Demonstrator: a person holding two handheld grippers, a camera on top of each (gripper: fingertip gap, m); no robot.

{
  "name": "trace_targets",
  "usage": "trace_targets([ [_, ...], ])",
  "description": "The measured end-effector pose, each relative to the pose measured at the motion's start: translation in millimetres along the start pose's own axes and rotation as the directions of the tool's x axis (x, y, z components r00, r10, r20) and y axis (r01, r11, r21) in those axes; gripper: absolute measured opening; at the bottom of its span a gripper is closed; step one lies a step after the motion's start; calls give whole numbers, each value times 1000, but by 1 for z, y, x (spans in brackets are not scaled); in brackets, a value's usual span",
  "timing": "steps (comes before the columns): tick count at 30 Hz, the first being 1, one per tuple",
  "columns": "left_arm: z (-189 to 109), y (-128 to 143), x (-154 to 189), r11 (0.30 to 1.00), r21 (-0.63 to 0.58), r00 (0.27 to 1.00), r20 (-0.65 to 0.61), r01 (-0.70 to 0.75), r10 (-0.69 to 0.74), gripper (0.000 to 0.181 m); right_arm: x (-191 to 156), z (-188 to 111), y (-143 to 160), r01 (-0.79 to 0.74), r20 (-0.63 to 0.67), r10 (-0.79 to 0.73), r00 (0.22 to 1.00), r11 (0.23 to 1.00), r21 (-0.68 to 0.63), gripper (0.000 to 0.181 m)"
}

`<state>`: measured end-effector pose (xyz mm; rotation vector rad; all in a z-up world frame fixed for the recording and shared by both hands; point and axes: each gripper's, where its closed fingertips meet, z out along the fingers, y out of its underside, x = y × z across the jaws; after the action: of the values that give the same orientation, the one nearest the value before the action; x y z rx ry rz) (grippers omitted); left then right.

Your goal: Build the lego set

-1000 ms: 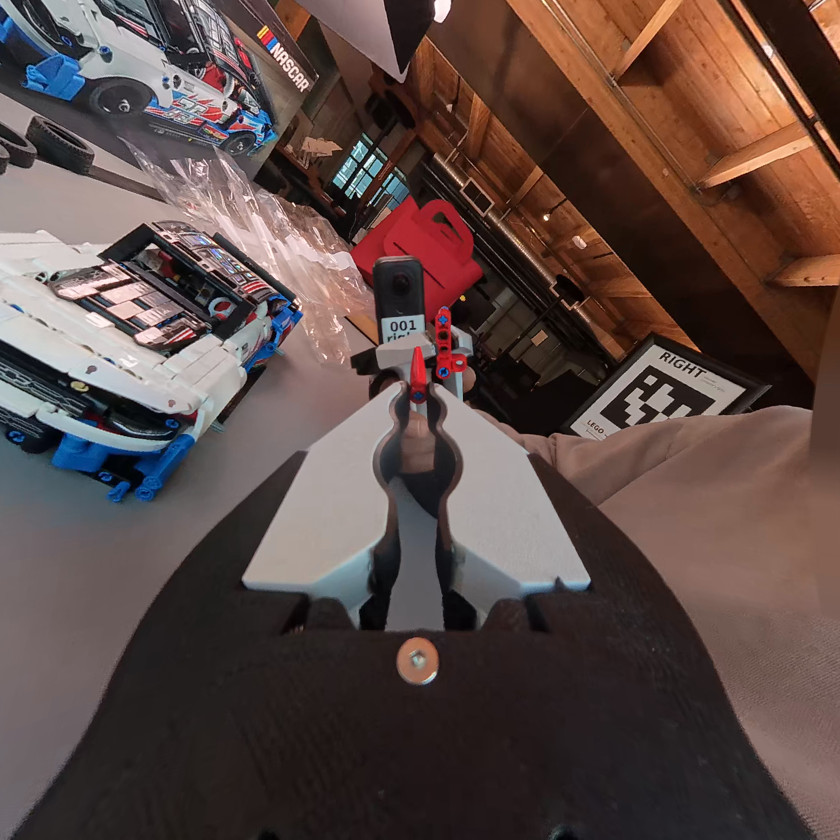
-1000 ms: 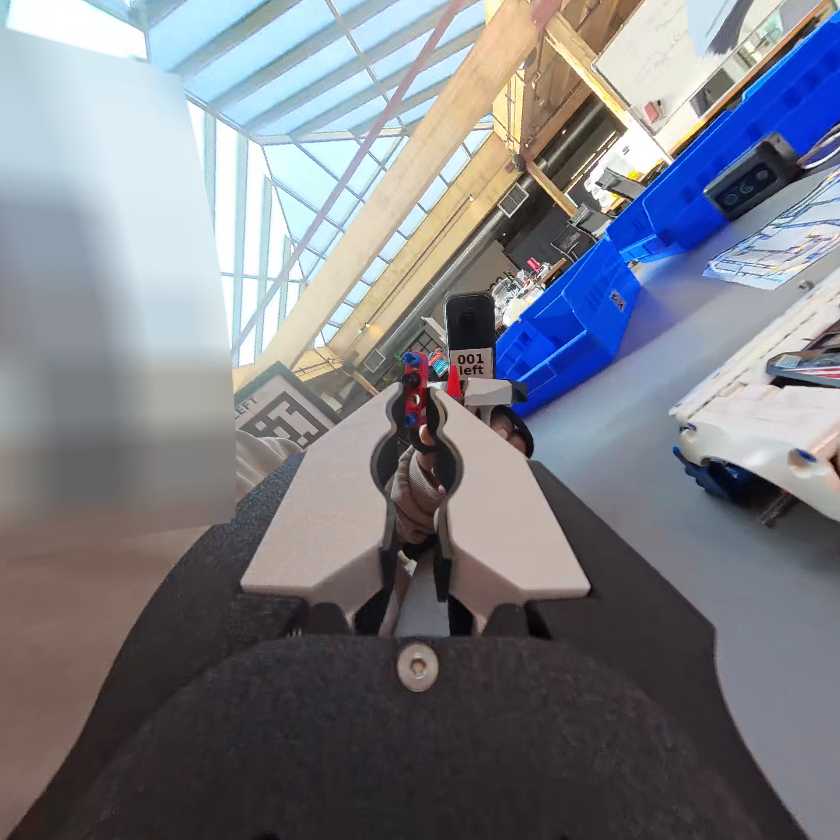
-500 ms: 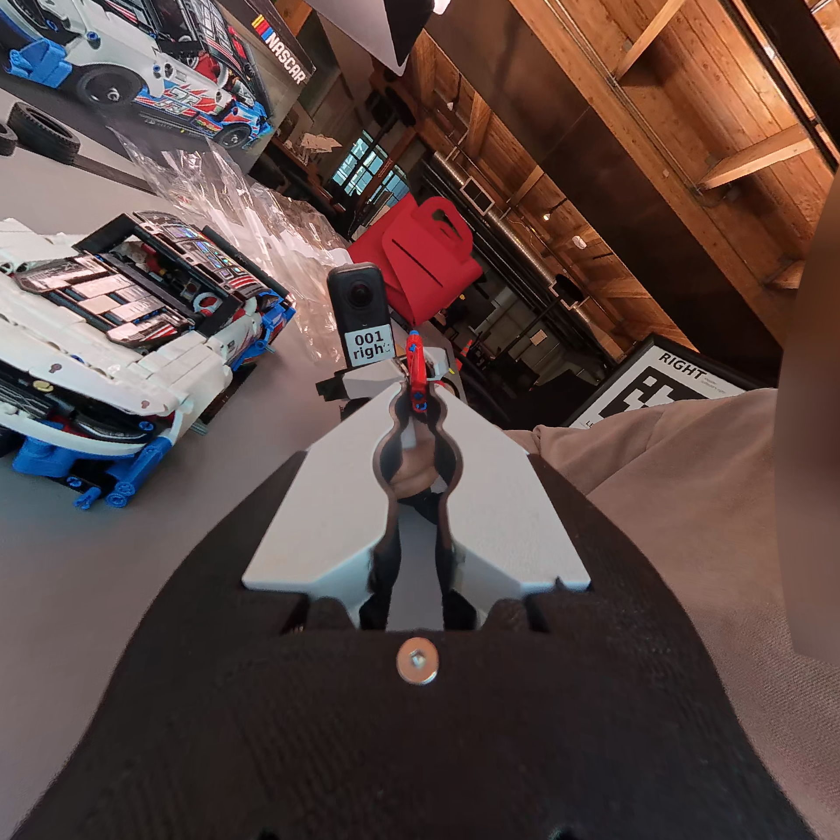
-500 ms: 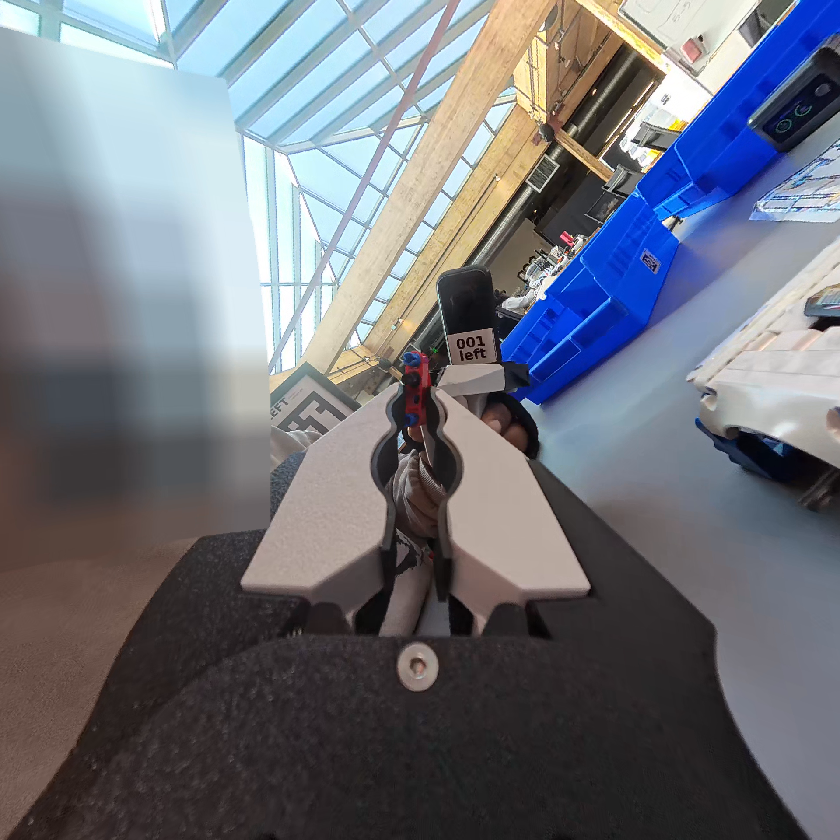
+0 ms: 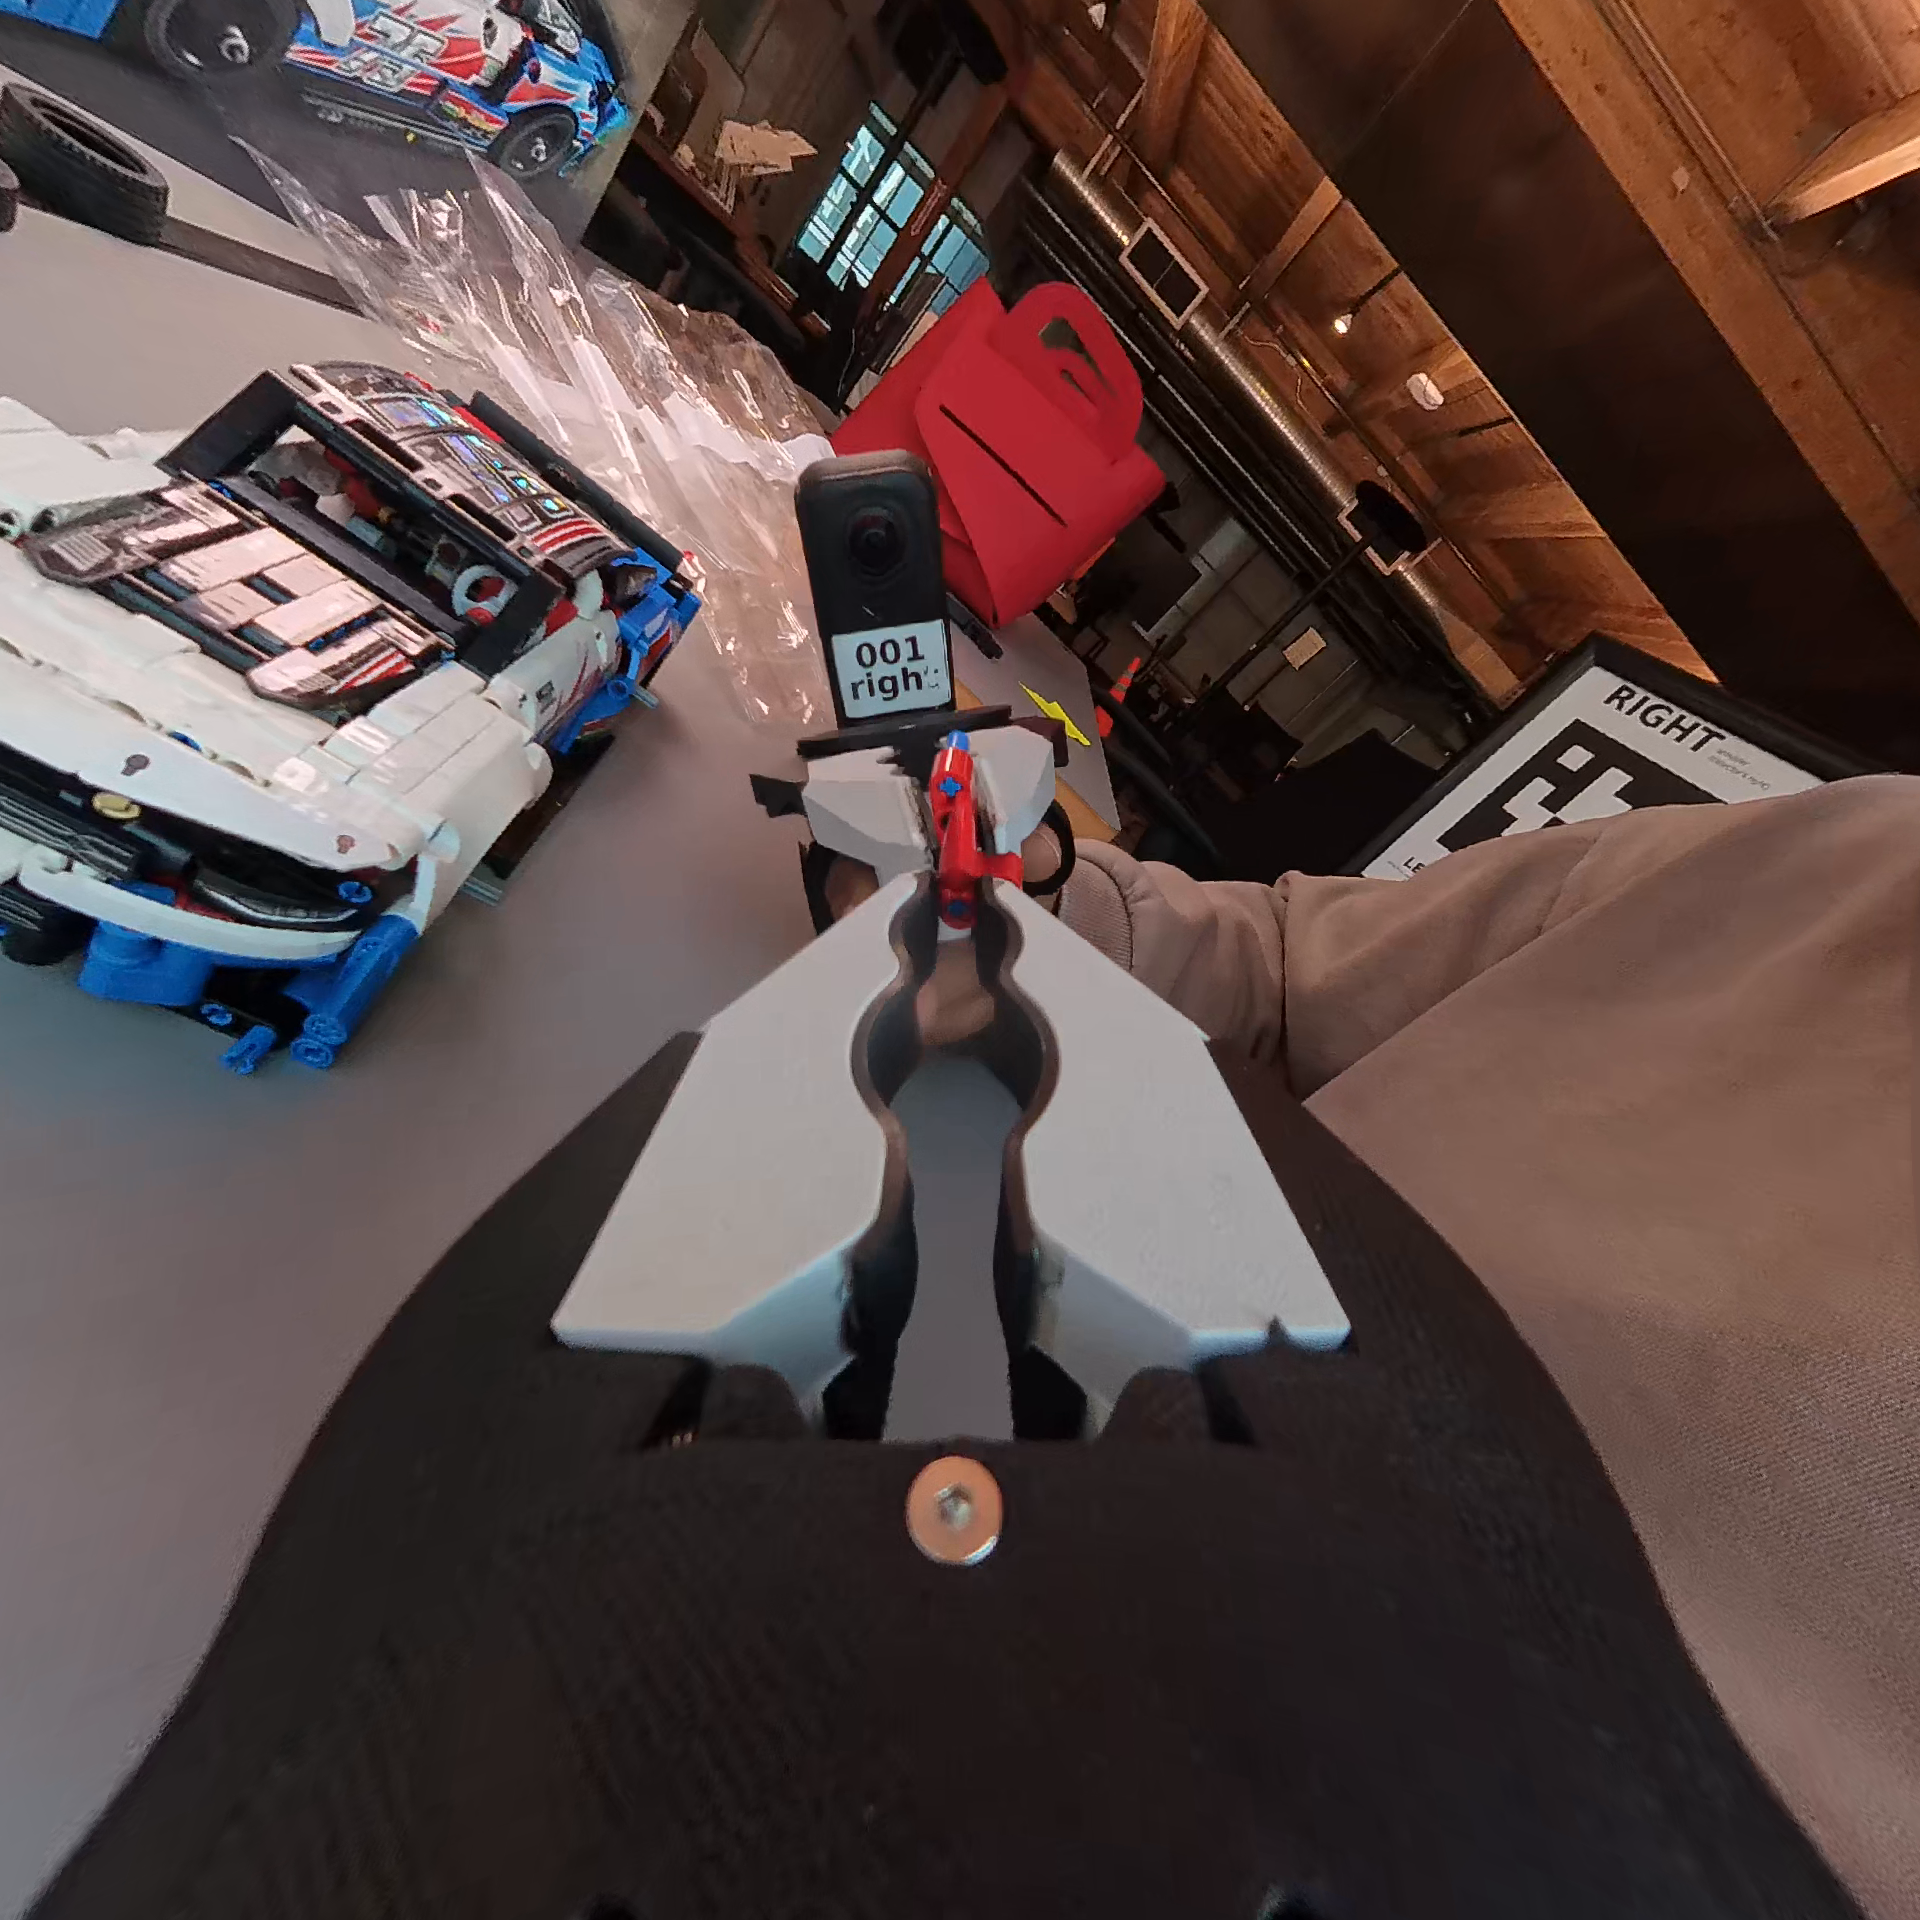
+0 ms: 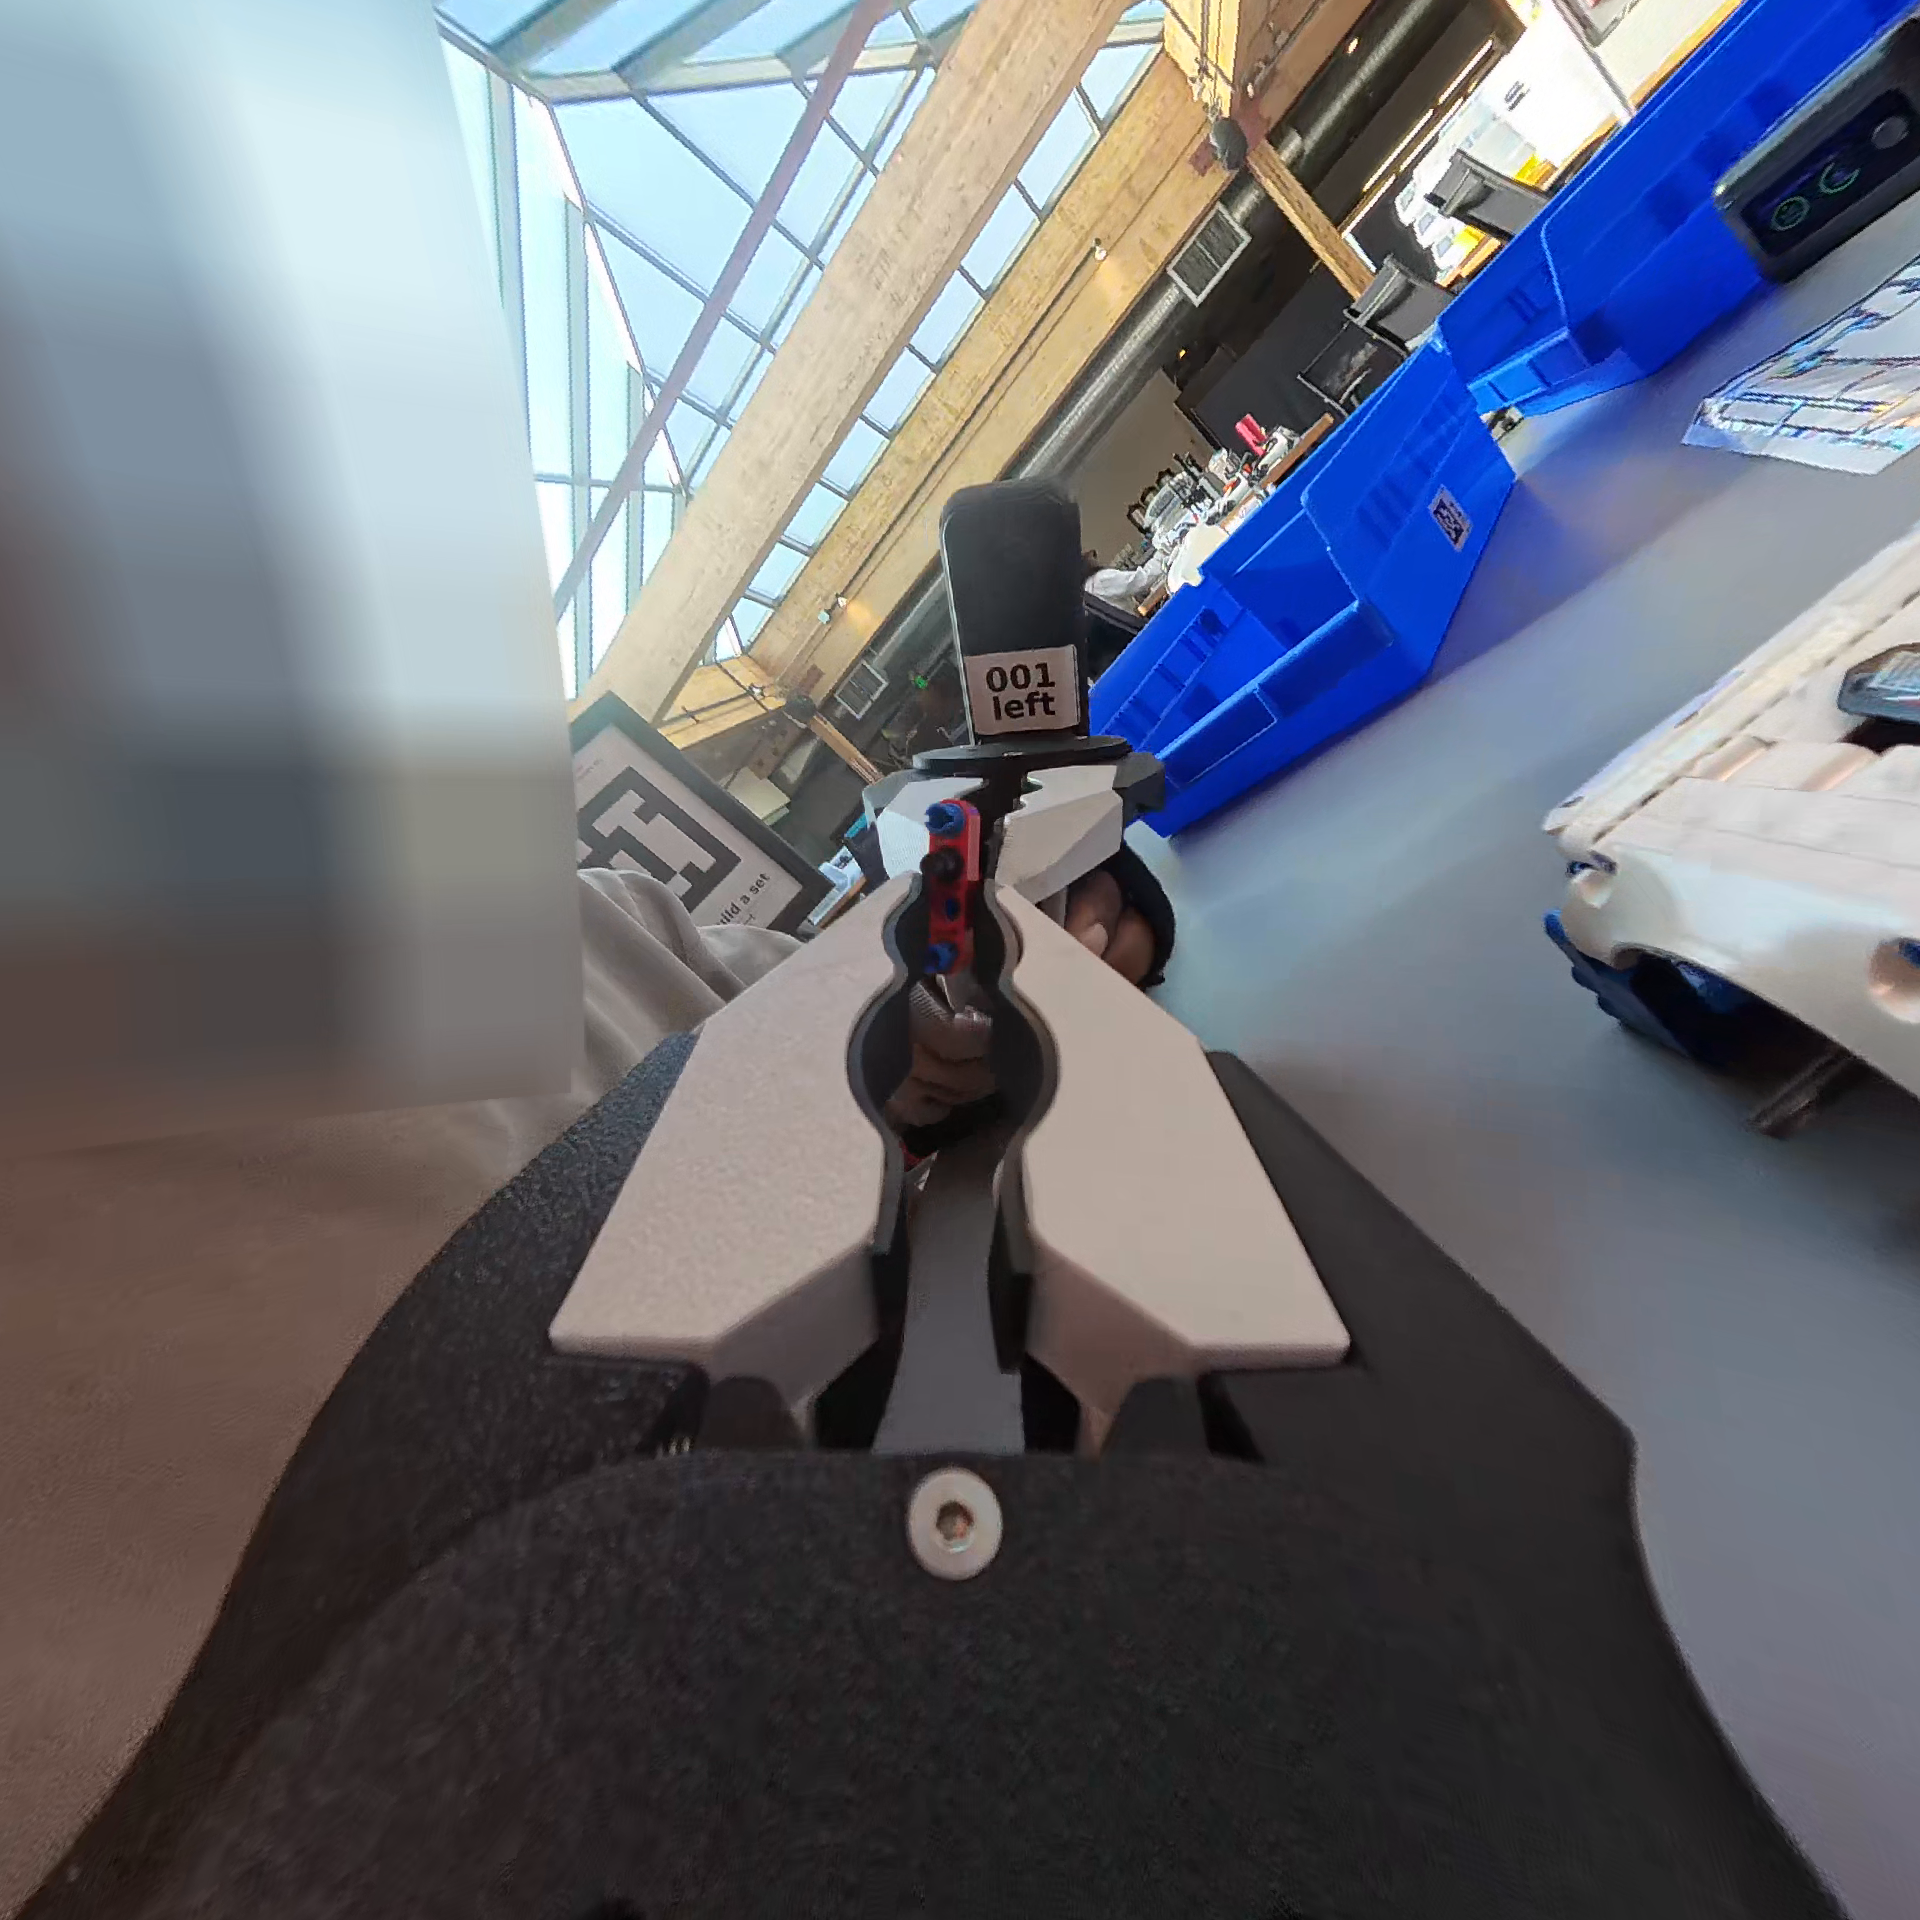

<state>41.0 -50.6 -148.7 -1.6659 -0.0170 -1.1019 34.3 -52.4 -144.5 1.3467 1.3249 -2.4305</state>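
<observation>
My two grippers face each other tip to tip above the grey table (image 5: 260,1247). My left gripper (image 5: 951,914) is shut on a small red lego piece (image 5: 958,900). My right gripper (image 6: 951,920) is shut on a short red beam (image 6: 951,883) with blue pins and a black pin. In the left wrist view the right gripper (image 5: 935,805) holds the beam (image 5: 954,805) right against my small red piece. In the right wrist view the left gripper (image 6: 997,842) is just behind the beam, and the small piece is hidden. The white and blue lego car (image 5: 260,727) stands on the table.
The car's edge shows in the right wrist view (image 6: 1766,883). Clear plastic bags (image 5: 582,312), a black tyre (image 5: 83,166) and the set's box (image 5: 364,62) lie behind the car. Blue bins (image 6: 1455,520) and an instruction sheet (image 6: 1818,395) are across the table. The person's beige sleeve (image 5: 1455,987) is on the right. My left and right fingertips are right by each other.
The two grippers have come together. The red beam and the small red piece, apart a second ago, now meet at the fingertips. Both grippers stay shut.
</observation>
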Motion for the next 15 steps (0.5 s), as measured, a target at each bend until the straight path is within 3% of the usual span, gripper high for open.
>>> trace_targets([
  [6, 1, 7, 2, 999, -14, 999, -42, 32, -33, 5, 0, -2, 7, 47, -38, -49, 998, 998, -51, 5],
  [15, 6, 21, 0, 993, -100, 998, -2, -64, 64, 4, 3, -9, 21, 122, -95, -140, 986, 977, -172, 5],
])
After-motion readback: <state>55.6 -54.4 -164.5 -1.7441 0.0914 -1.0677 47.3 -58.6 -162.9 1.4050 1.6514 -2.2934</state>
